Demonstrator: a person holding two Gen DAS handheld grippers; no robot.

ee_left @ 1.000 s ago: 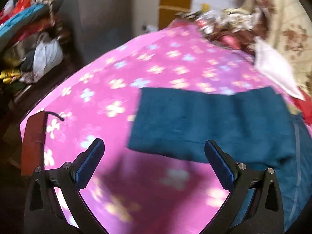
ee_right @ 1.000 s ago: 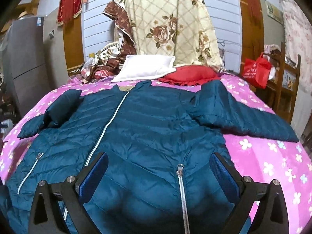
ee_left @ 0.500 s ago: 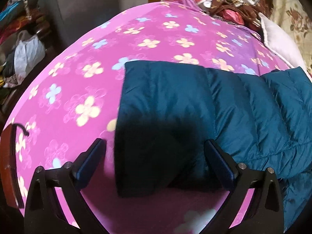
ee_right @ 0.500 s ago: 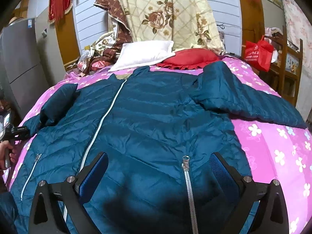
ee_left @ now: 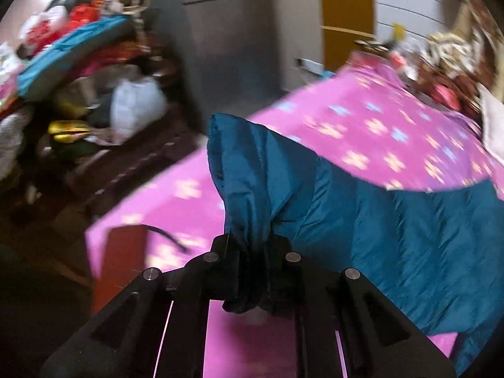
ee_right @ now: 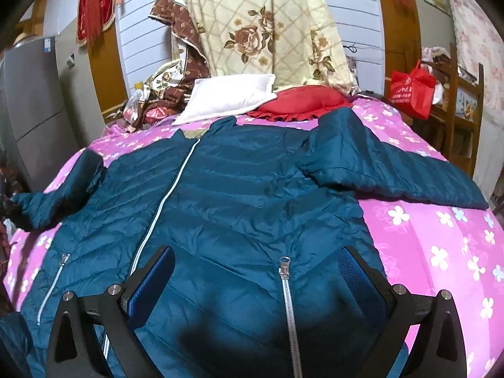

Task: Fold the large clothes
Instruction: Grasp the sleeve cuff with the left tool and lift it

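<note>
Between the left claw [ee_left: 252, 245] tips, the jacket sleeve [ee_left: 315, 195] is pinched.

Pink flowered bed [ee_right: 441, 239] carries teal jacket [ee_right: 252, 195], white pillow [ee_right: 226, 94]

Quilted teal jacket [ee_right: 252, 195] of slightly glossy cloth, matt pink flowered bedsheet [ee_right: 441, 245], metal zip [ee_right: 288, 299]

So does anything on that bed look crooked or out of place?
Only one thing: the teal quilted jacket lies unevenly. One sleeve is spread flat across the pink flowered bedspread, while the other sleeve's cuff is bunched up, pinched in the shut left gripper.
</note>
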